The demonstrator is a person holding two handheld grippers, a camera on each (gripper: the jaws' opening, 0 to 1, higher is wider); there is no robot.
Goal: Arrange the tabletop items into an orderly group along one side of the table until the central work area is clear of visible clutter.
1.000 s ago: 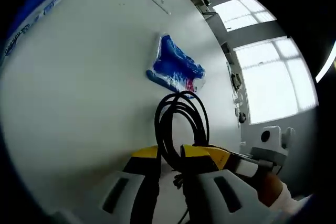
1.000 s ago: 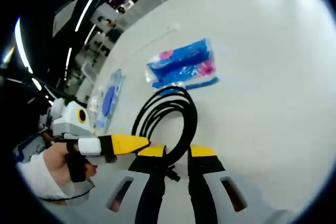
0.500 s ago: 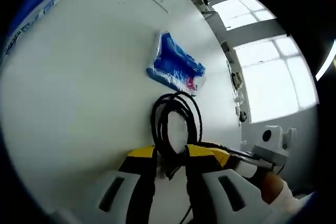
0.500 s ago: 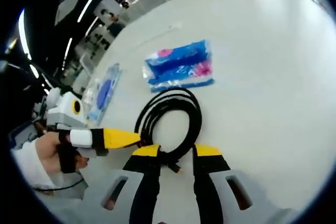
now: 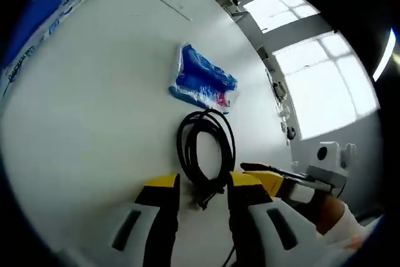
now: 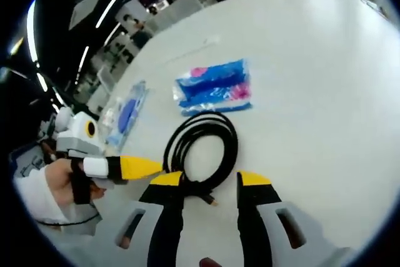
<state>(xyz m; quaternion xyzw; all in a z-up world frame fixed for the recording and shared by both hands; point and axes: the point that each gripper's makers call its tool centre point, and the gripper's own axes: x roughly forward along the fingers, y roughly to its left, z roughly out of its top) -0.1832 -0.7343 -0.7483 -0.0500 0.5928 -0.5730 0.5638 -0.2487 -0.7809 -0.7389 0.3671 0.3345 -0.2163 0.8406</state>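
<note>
cable (image 5: 203, 154) coiled black, glossy blue packet (image 5: 201, 83)

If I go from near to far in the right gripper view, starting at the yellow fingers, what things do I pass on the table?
Yellow-tipped fingers → coiled black cable → blue tissue pack, all lying on the white table.

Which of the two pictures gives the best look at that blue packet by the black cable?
The right gripper view: the blue packet lies broad and flat there, its pink marks plain, just beyond the coiled black cable. The left gripper view shows the packet smaller and skewed.
</note>
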